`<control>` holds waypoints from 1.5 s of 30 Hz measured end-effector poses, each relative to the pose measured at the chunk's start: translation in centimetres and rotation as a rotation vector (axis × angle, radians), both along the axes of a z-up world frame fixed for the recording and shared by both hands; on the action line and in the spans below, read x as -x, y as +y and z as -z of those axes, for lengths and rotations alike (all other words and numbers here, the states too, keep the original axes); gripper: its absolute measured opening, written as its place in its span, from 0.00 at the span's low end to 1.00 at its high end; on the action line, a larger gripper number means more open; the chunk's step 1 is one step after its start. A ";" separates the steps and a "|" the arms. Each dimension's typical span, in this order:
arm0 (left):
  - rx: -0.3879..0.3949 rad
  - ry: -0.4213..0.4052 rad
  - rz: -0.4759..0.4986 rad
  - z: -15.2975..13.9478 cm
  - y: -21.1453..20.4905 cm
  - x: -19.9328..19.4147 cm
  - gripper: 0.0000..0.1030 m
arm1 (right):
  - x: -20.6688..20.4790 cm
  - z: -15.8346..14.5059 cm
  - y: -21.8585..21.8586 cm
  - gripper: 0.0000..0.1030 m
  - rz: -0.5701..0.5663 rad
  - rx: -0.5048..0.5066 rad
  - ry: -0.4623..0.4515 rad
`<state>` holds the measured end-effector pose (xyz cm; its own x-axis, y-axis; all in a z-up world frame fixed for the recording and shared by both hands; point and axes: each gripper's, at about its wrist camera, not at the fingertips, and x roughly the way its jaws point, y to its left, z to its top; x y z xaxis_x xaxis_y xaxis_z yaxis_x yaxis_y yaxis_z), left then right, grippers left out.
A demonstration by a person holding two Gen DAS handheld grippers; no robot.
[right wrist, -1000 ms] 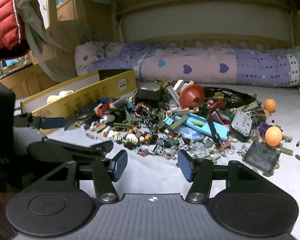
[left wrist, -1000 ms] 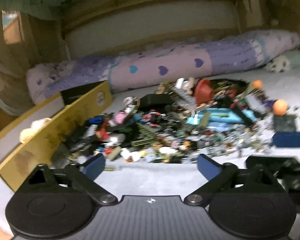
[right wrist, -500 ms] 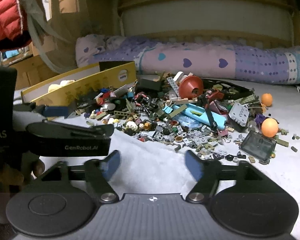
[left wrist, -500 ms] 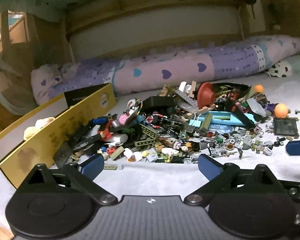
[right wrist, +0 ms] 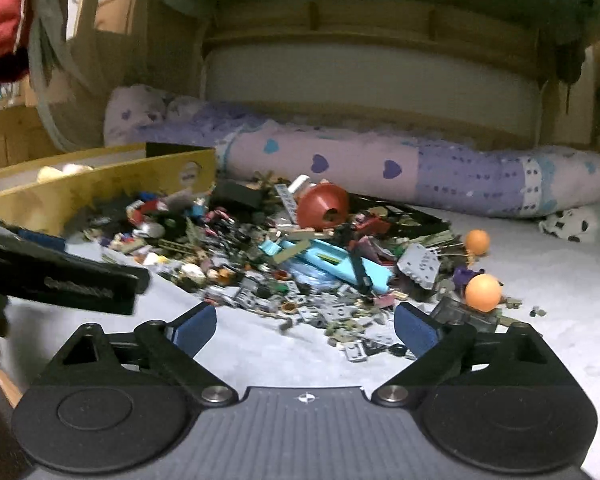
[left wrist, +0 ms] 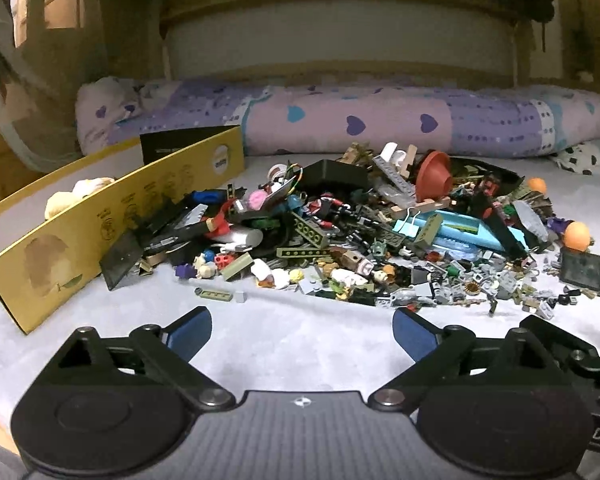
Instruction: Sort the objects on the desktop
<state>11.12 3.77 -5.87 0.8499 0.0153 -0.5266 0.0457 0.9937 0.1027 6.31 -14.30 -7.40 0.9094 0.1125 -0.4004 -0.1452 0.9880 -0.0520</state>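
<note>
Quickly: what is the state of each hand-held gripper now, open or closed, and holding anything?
Left hand-held gripper: open, holding nothing.
Right hand-held gripper: jaws opening wide, nothing between them.

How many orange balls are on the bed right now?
2. One small round orange ball lies at the right near edge of the toy pile; the other sits just behind it. More may be buried.
</note>
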 end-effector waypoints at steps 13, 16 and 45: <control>-0.005 -0.089 0.035 0.0 -1.0 0.3 0.83 | -2.3 0.5 -1.4 0.13 0.039 -0.067 0.057; 0.006 -0.079 0.081 0.3 -1.1 -0.3 0.77 | -3.6 0.6 -1.1 0.12 -0.003 0.005 0.097; 0.057 0.018 0.386 3.7 -3.2 -3.0 0.13 | -5.5 3.0 0.4 0.07 -0.312 0.162 0.144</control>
<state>14.09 0.57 -9.57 0.7779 -0.3334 -0.5327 0.4184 0.9072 0.0432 11.79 -13.93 -10.40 0.7744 0.2999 -0.5571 -0.4548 0.8760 -0.1607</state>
